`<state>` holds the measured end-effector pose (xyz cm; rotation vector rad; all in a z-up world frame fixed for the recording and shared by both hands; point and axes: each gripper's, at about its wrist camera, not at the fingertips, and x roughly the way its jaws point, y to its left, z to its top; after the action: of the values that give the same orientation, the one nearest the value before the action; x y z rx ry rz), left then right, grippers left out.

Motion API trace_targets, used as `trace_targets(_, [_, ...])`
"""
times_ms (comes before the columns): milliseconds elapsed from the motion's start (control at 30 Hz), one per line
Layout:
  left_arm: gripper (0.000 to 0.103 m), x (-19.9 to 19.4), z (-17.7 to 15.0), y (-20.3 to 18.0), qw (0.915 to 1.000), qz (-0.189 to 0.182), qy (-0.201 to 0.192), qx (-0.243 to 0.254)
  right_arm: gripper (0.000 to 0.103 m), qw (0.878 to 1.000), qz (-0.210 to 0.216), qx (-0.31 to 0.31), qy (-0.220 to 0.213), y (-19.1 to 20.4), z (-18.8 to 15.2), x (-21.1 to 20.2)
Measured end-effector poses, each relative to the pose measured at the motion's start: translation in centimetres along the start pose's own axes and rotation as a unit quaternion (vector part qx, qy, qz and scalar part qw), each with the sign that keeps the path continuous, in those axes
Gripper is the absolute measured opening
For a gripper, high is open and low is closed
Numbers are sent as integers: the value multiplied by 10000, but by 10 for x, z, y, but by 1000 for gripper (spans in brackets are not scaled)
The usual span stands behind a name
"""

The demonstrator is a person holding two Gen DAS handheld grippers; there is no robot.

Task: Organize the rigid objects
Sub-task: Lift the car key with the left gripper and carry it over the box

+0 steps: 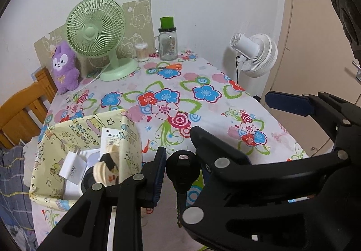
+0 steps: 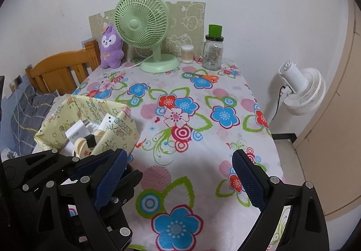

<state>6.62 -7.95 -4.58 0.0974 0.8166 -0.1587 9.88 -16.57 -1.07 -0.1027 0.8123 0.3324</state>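
My left gripper (image 1: 180,167) is shut on a black-headed key (image 1: 181,172), held above the near table edge, just right of a yellow patterned box (image 1: 129,136). The box holds a white charger (image 1: 74,166), a cream round object (image 1: 101,172) and a paper tag. The box also shows in the right wrist view (image 2: 121,131). My right gripper (image 2: 178,181) is open and empty over the near part of the floral tablecloth (image 2: 203,133). Its blue pad shows at the right in the left wrist view (image 1: 291,102). Orange-handled scissors (image 2: 203,77) lie at the far side.
A green desk fan (image 2: 144,32), a purple plush (image 2: 111,48), a cotton swab jar (image 2: 187,53) and a glass mug jar (image 2: 213,52) with green top stand along the back wall. A white fan (image 2: 302,90) stands right of the table. A wooden chair (image 2: 61,70) is at left.
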Motion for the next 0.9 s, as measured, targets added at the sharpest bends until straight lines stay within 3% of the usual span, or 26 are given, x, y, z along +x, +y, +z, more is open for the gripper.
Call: trace_targets(900, [31, -12, 9, 61, 9998, 156, 77, -92, 96, 9999, 122, -34, 84, 53, 32, 10])
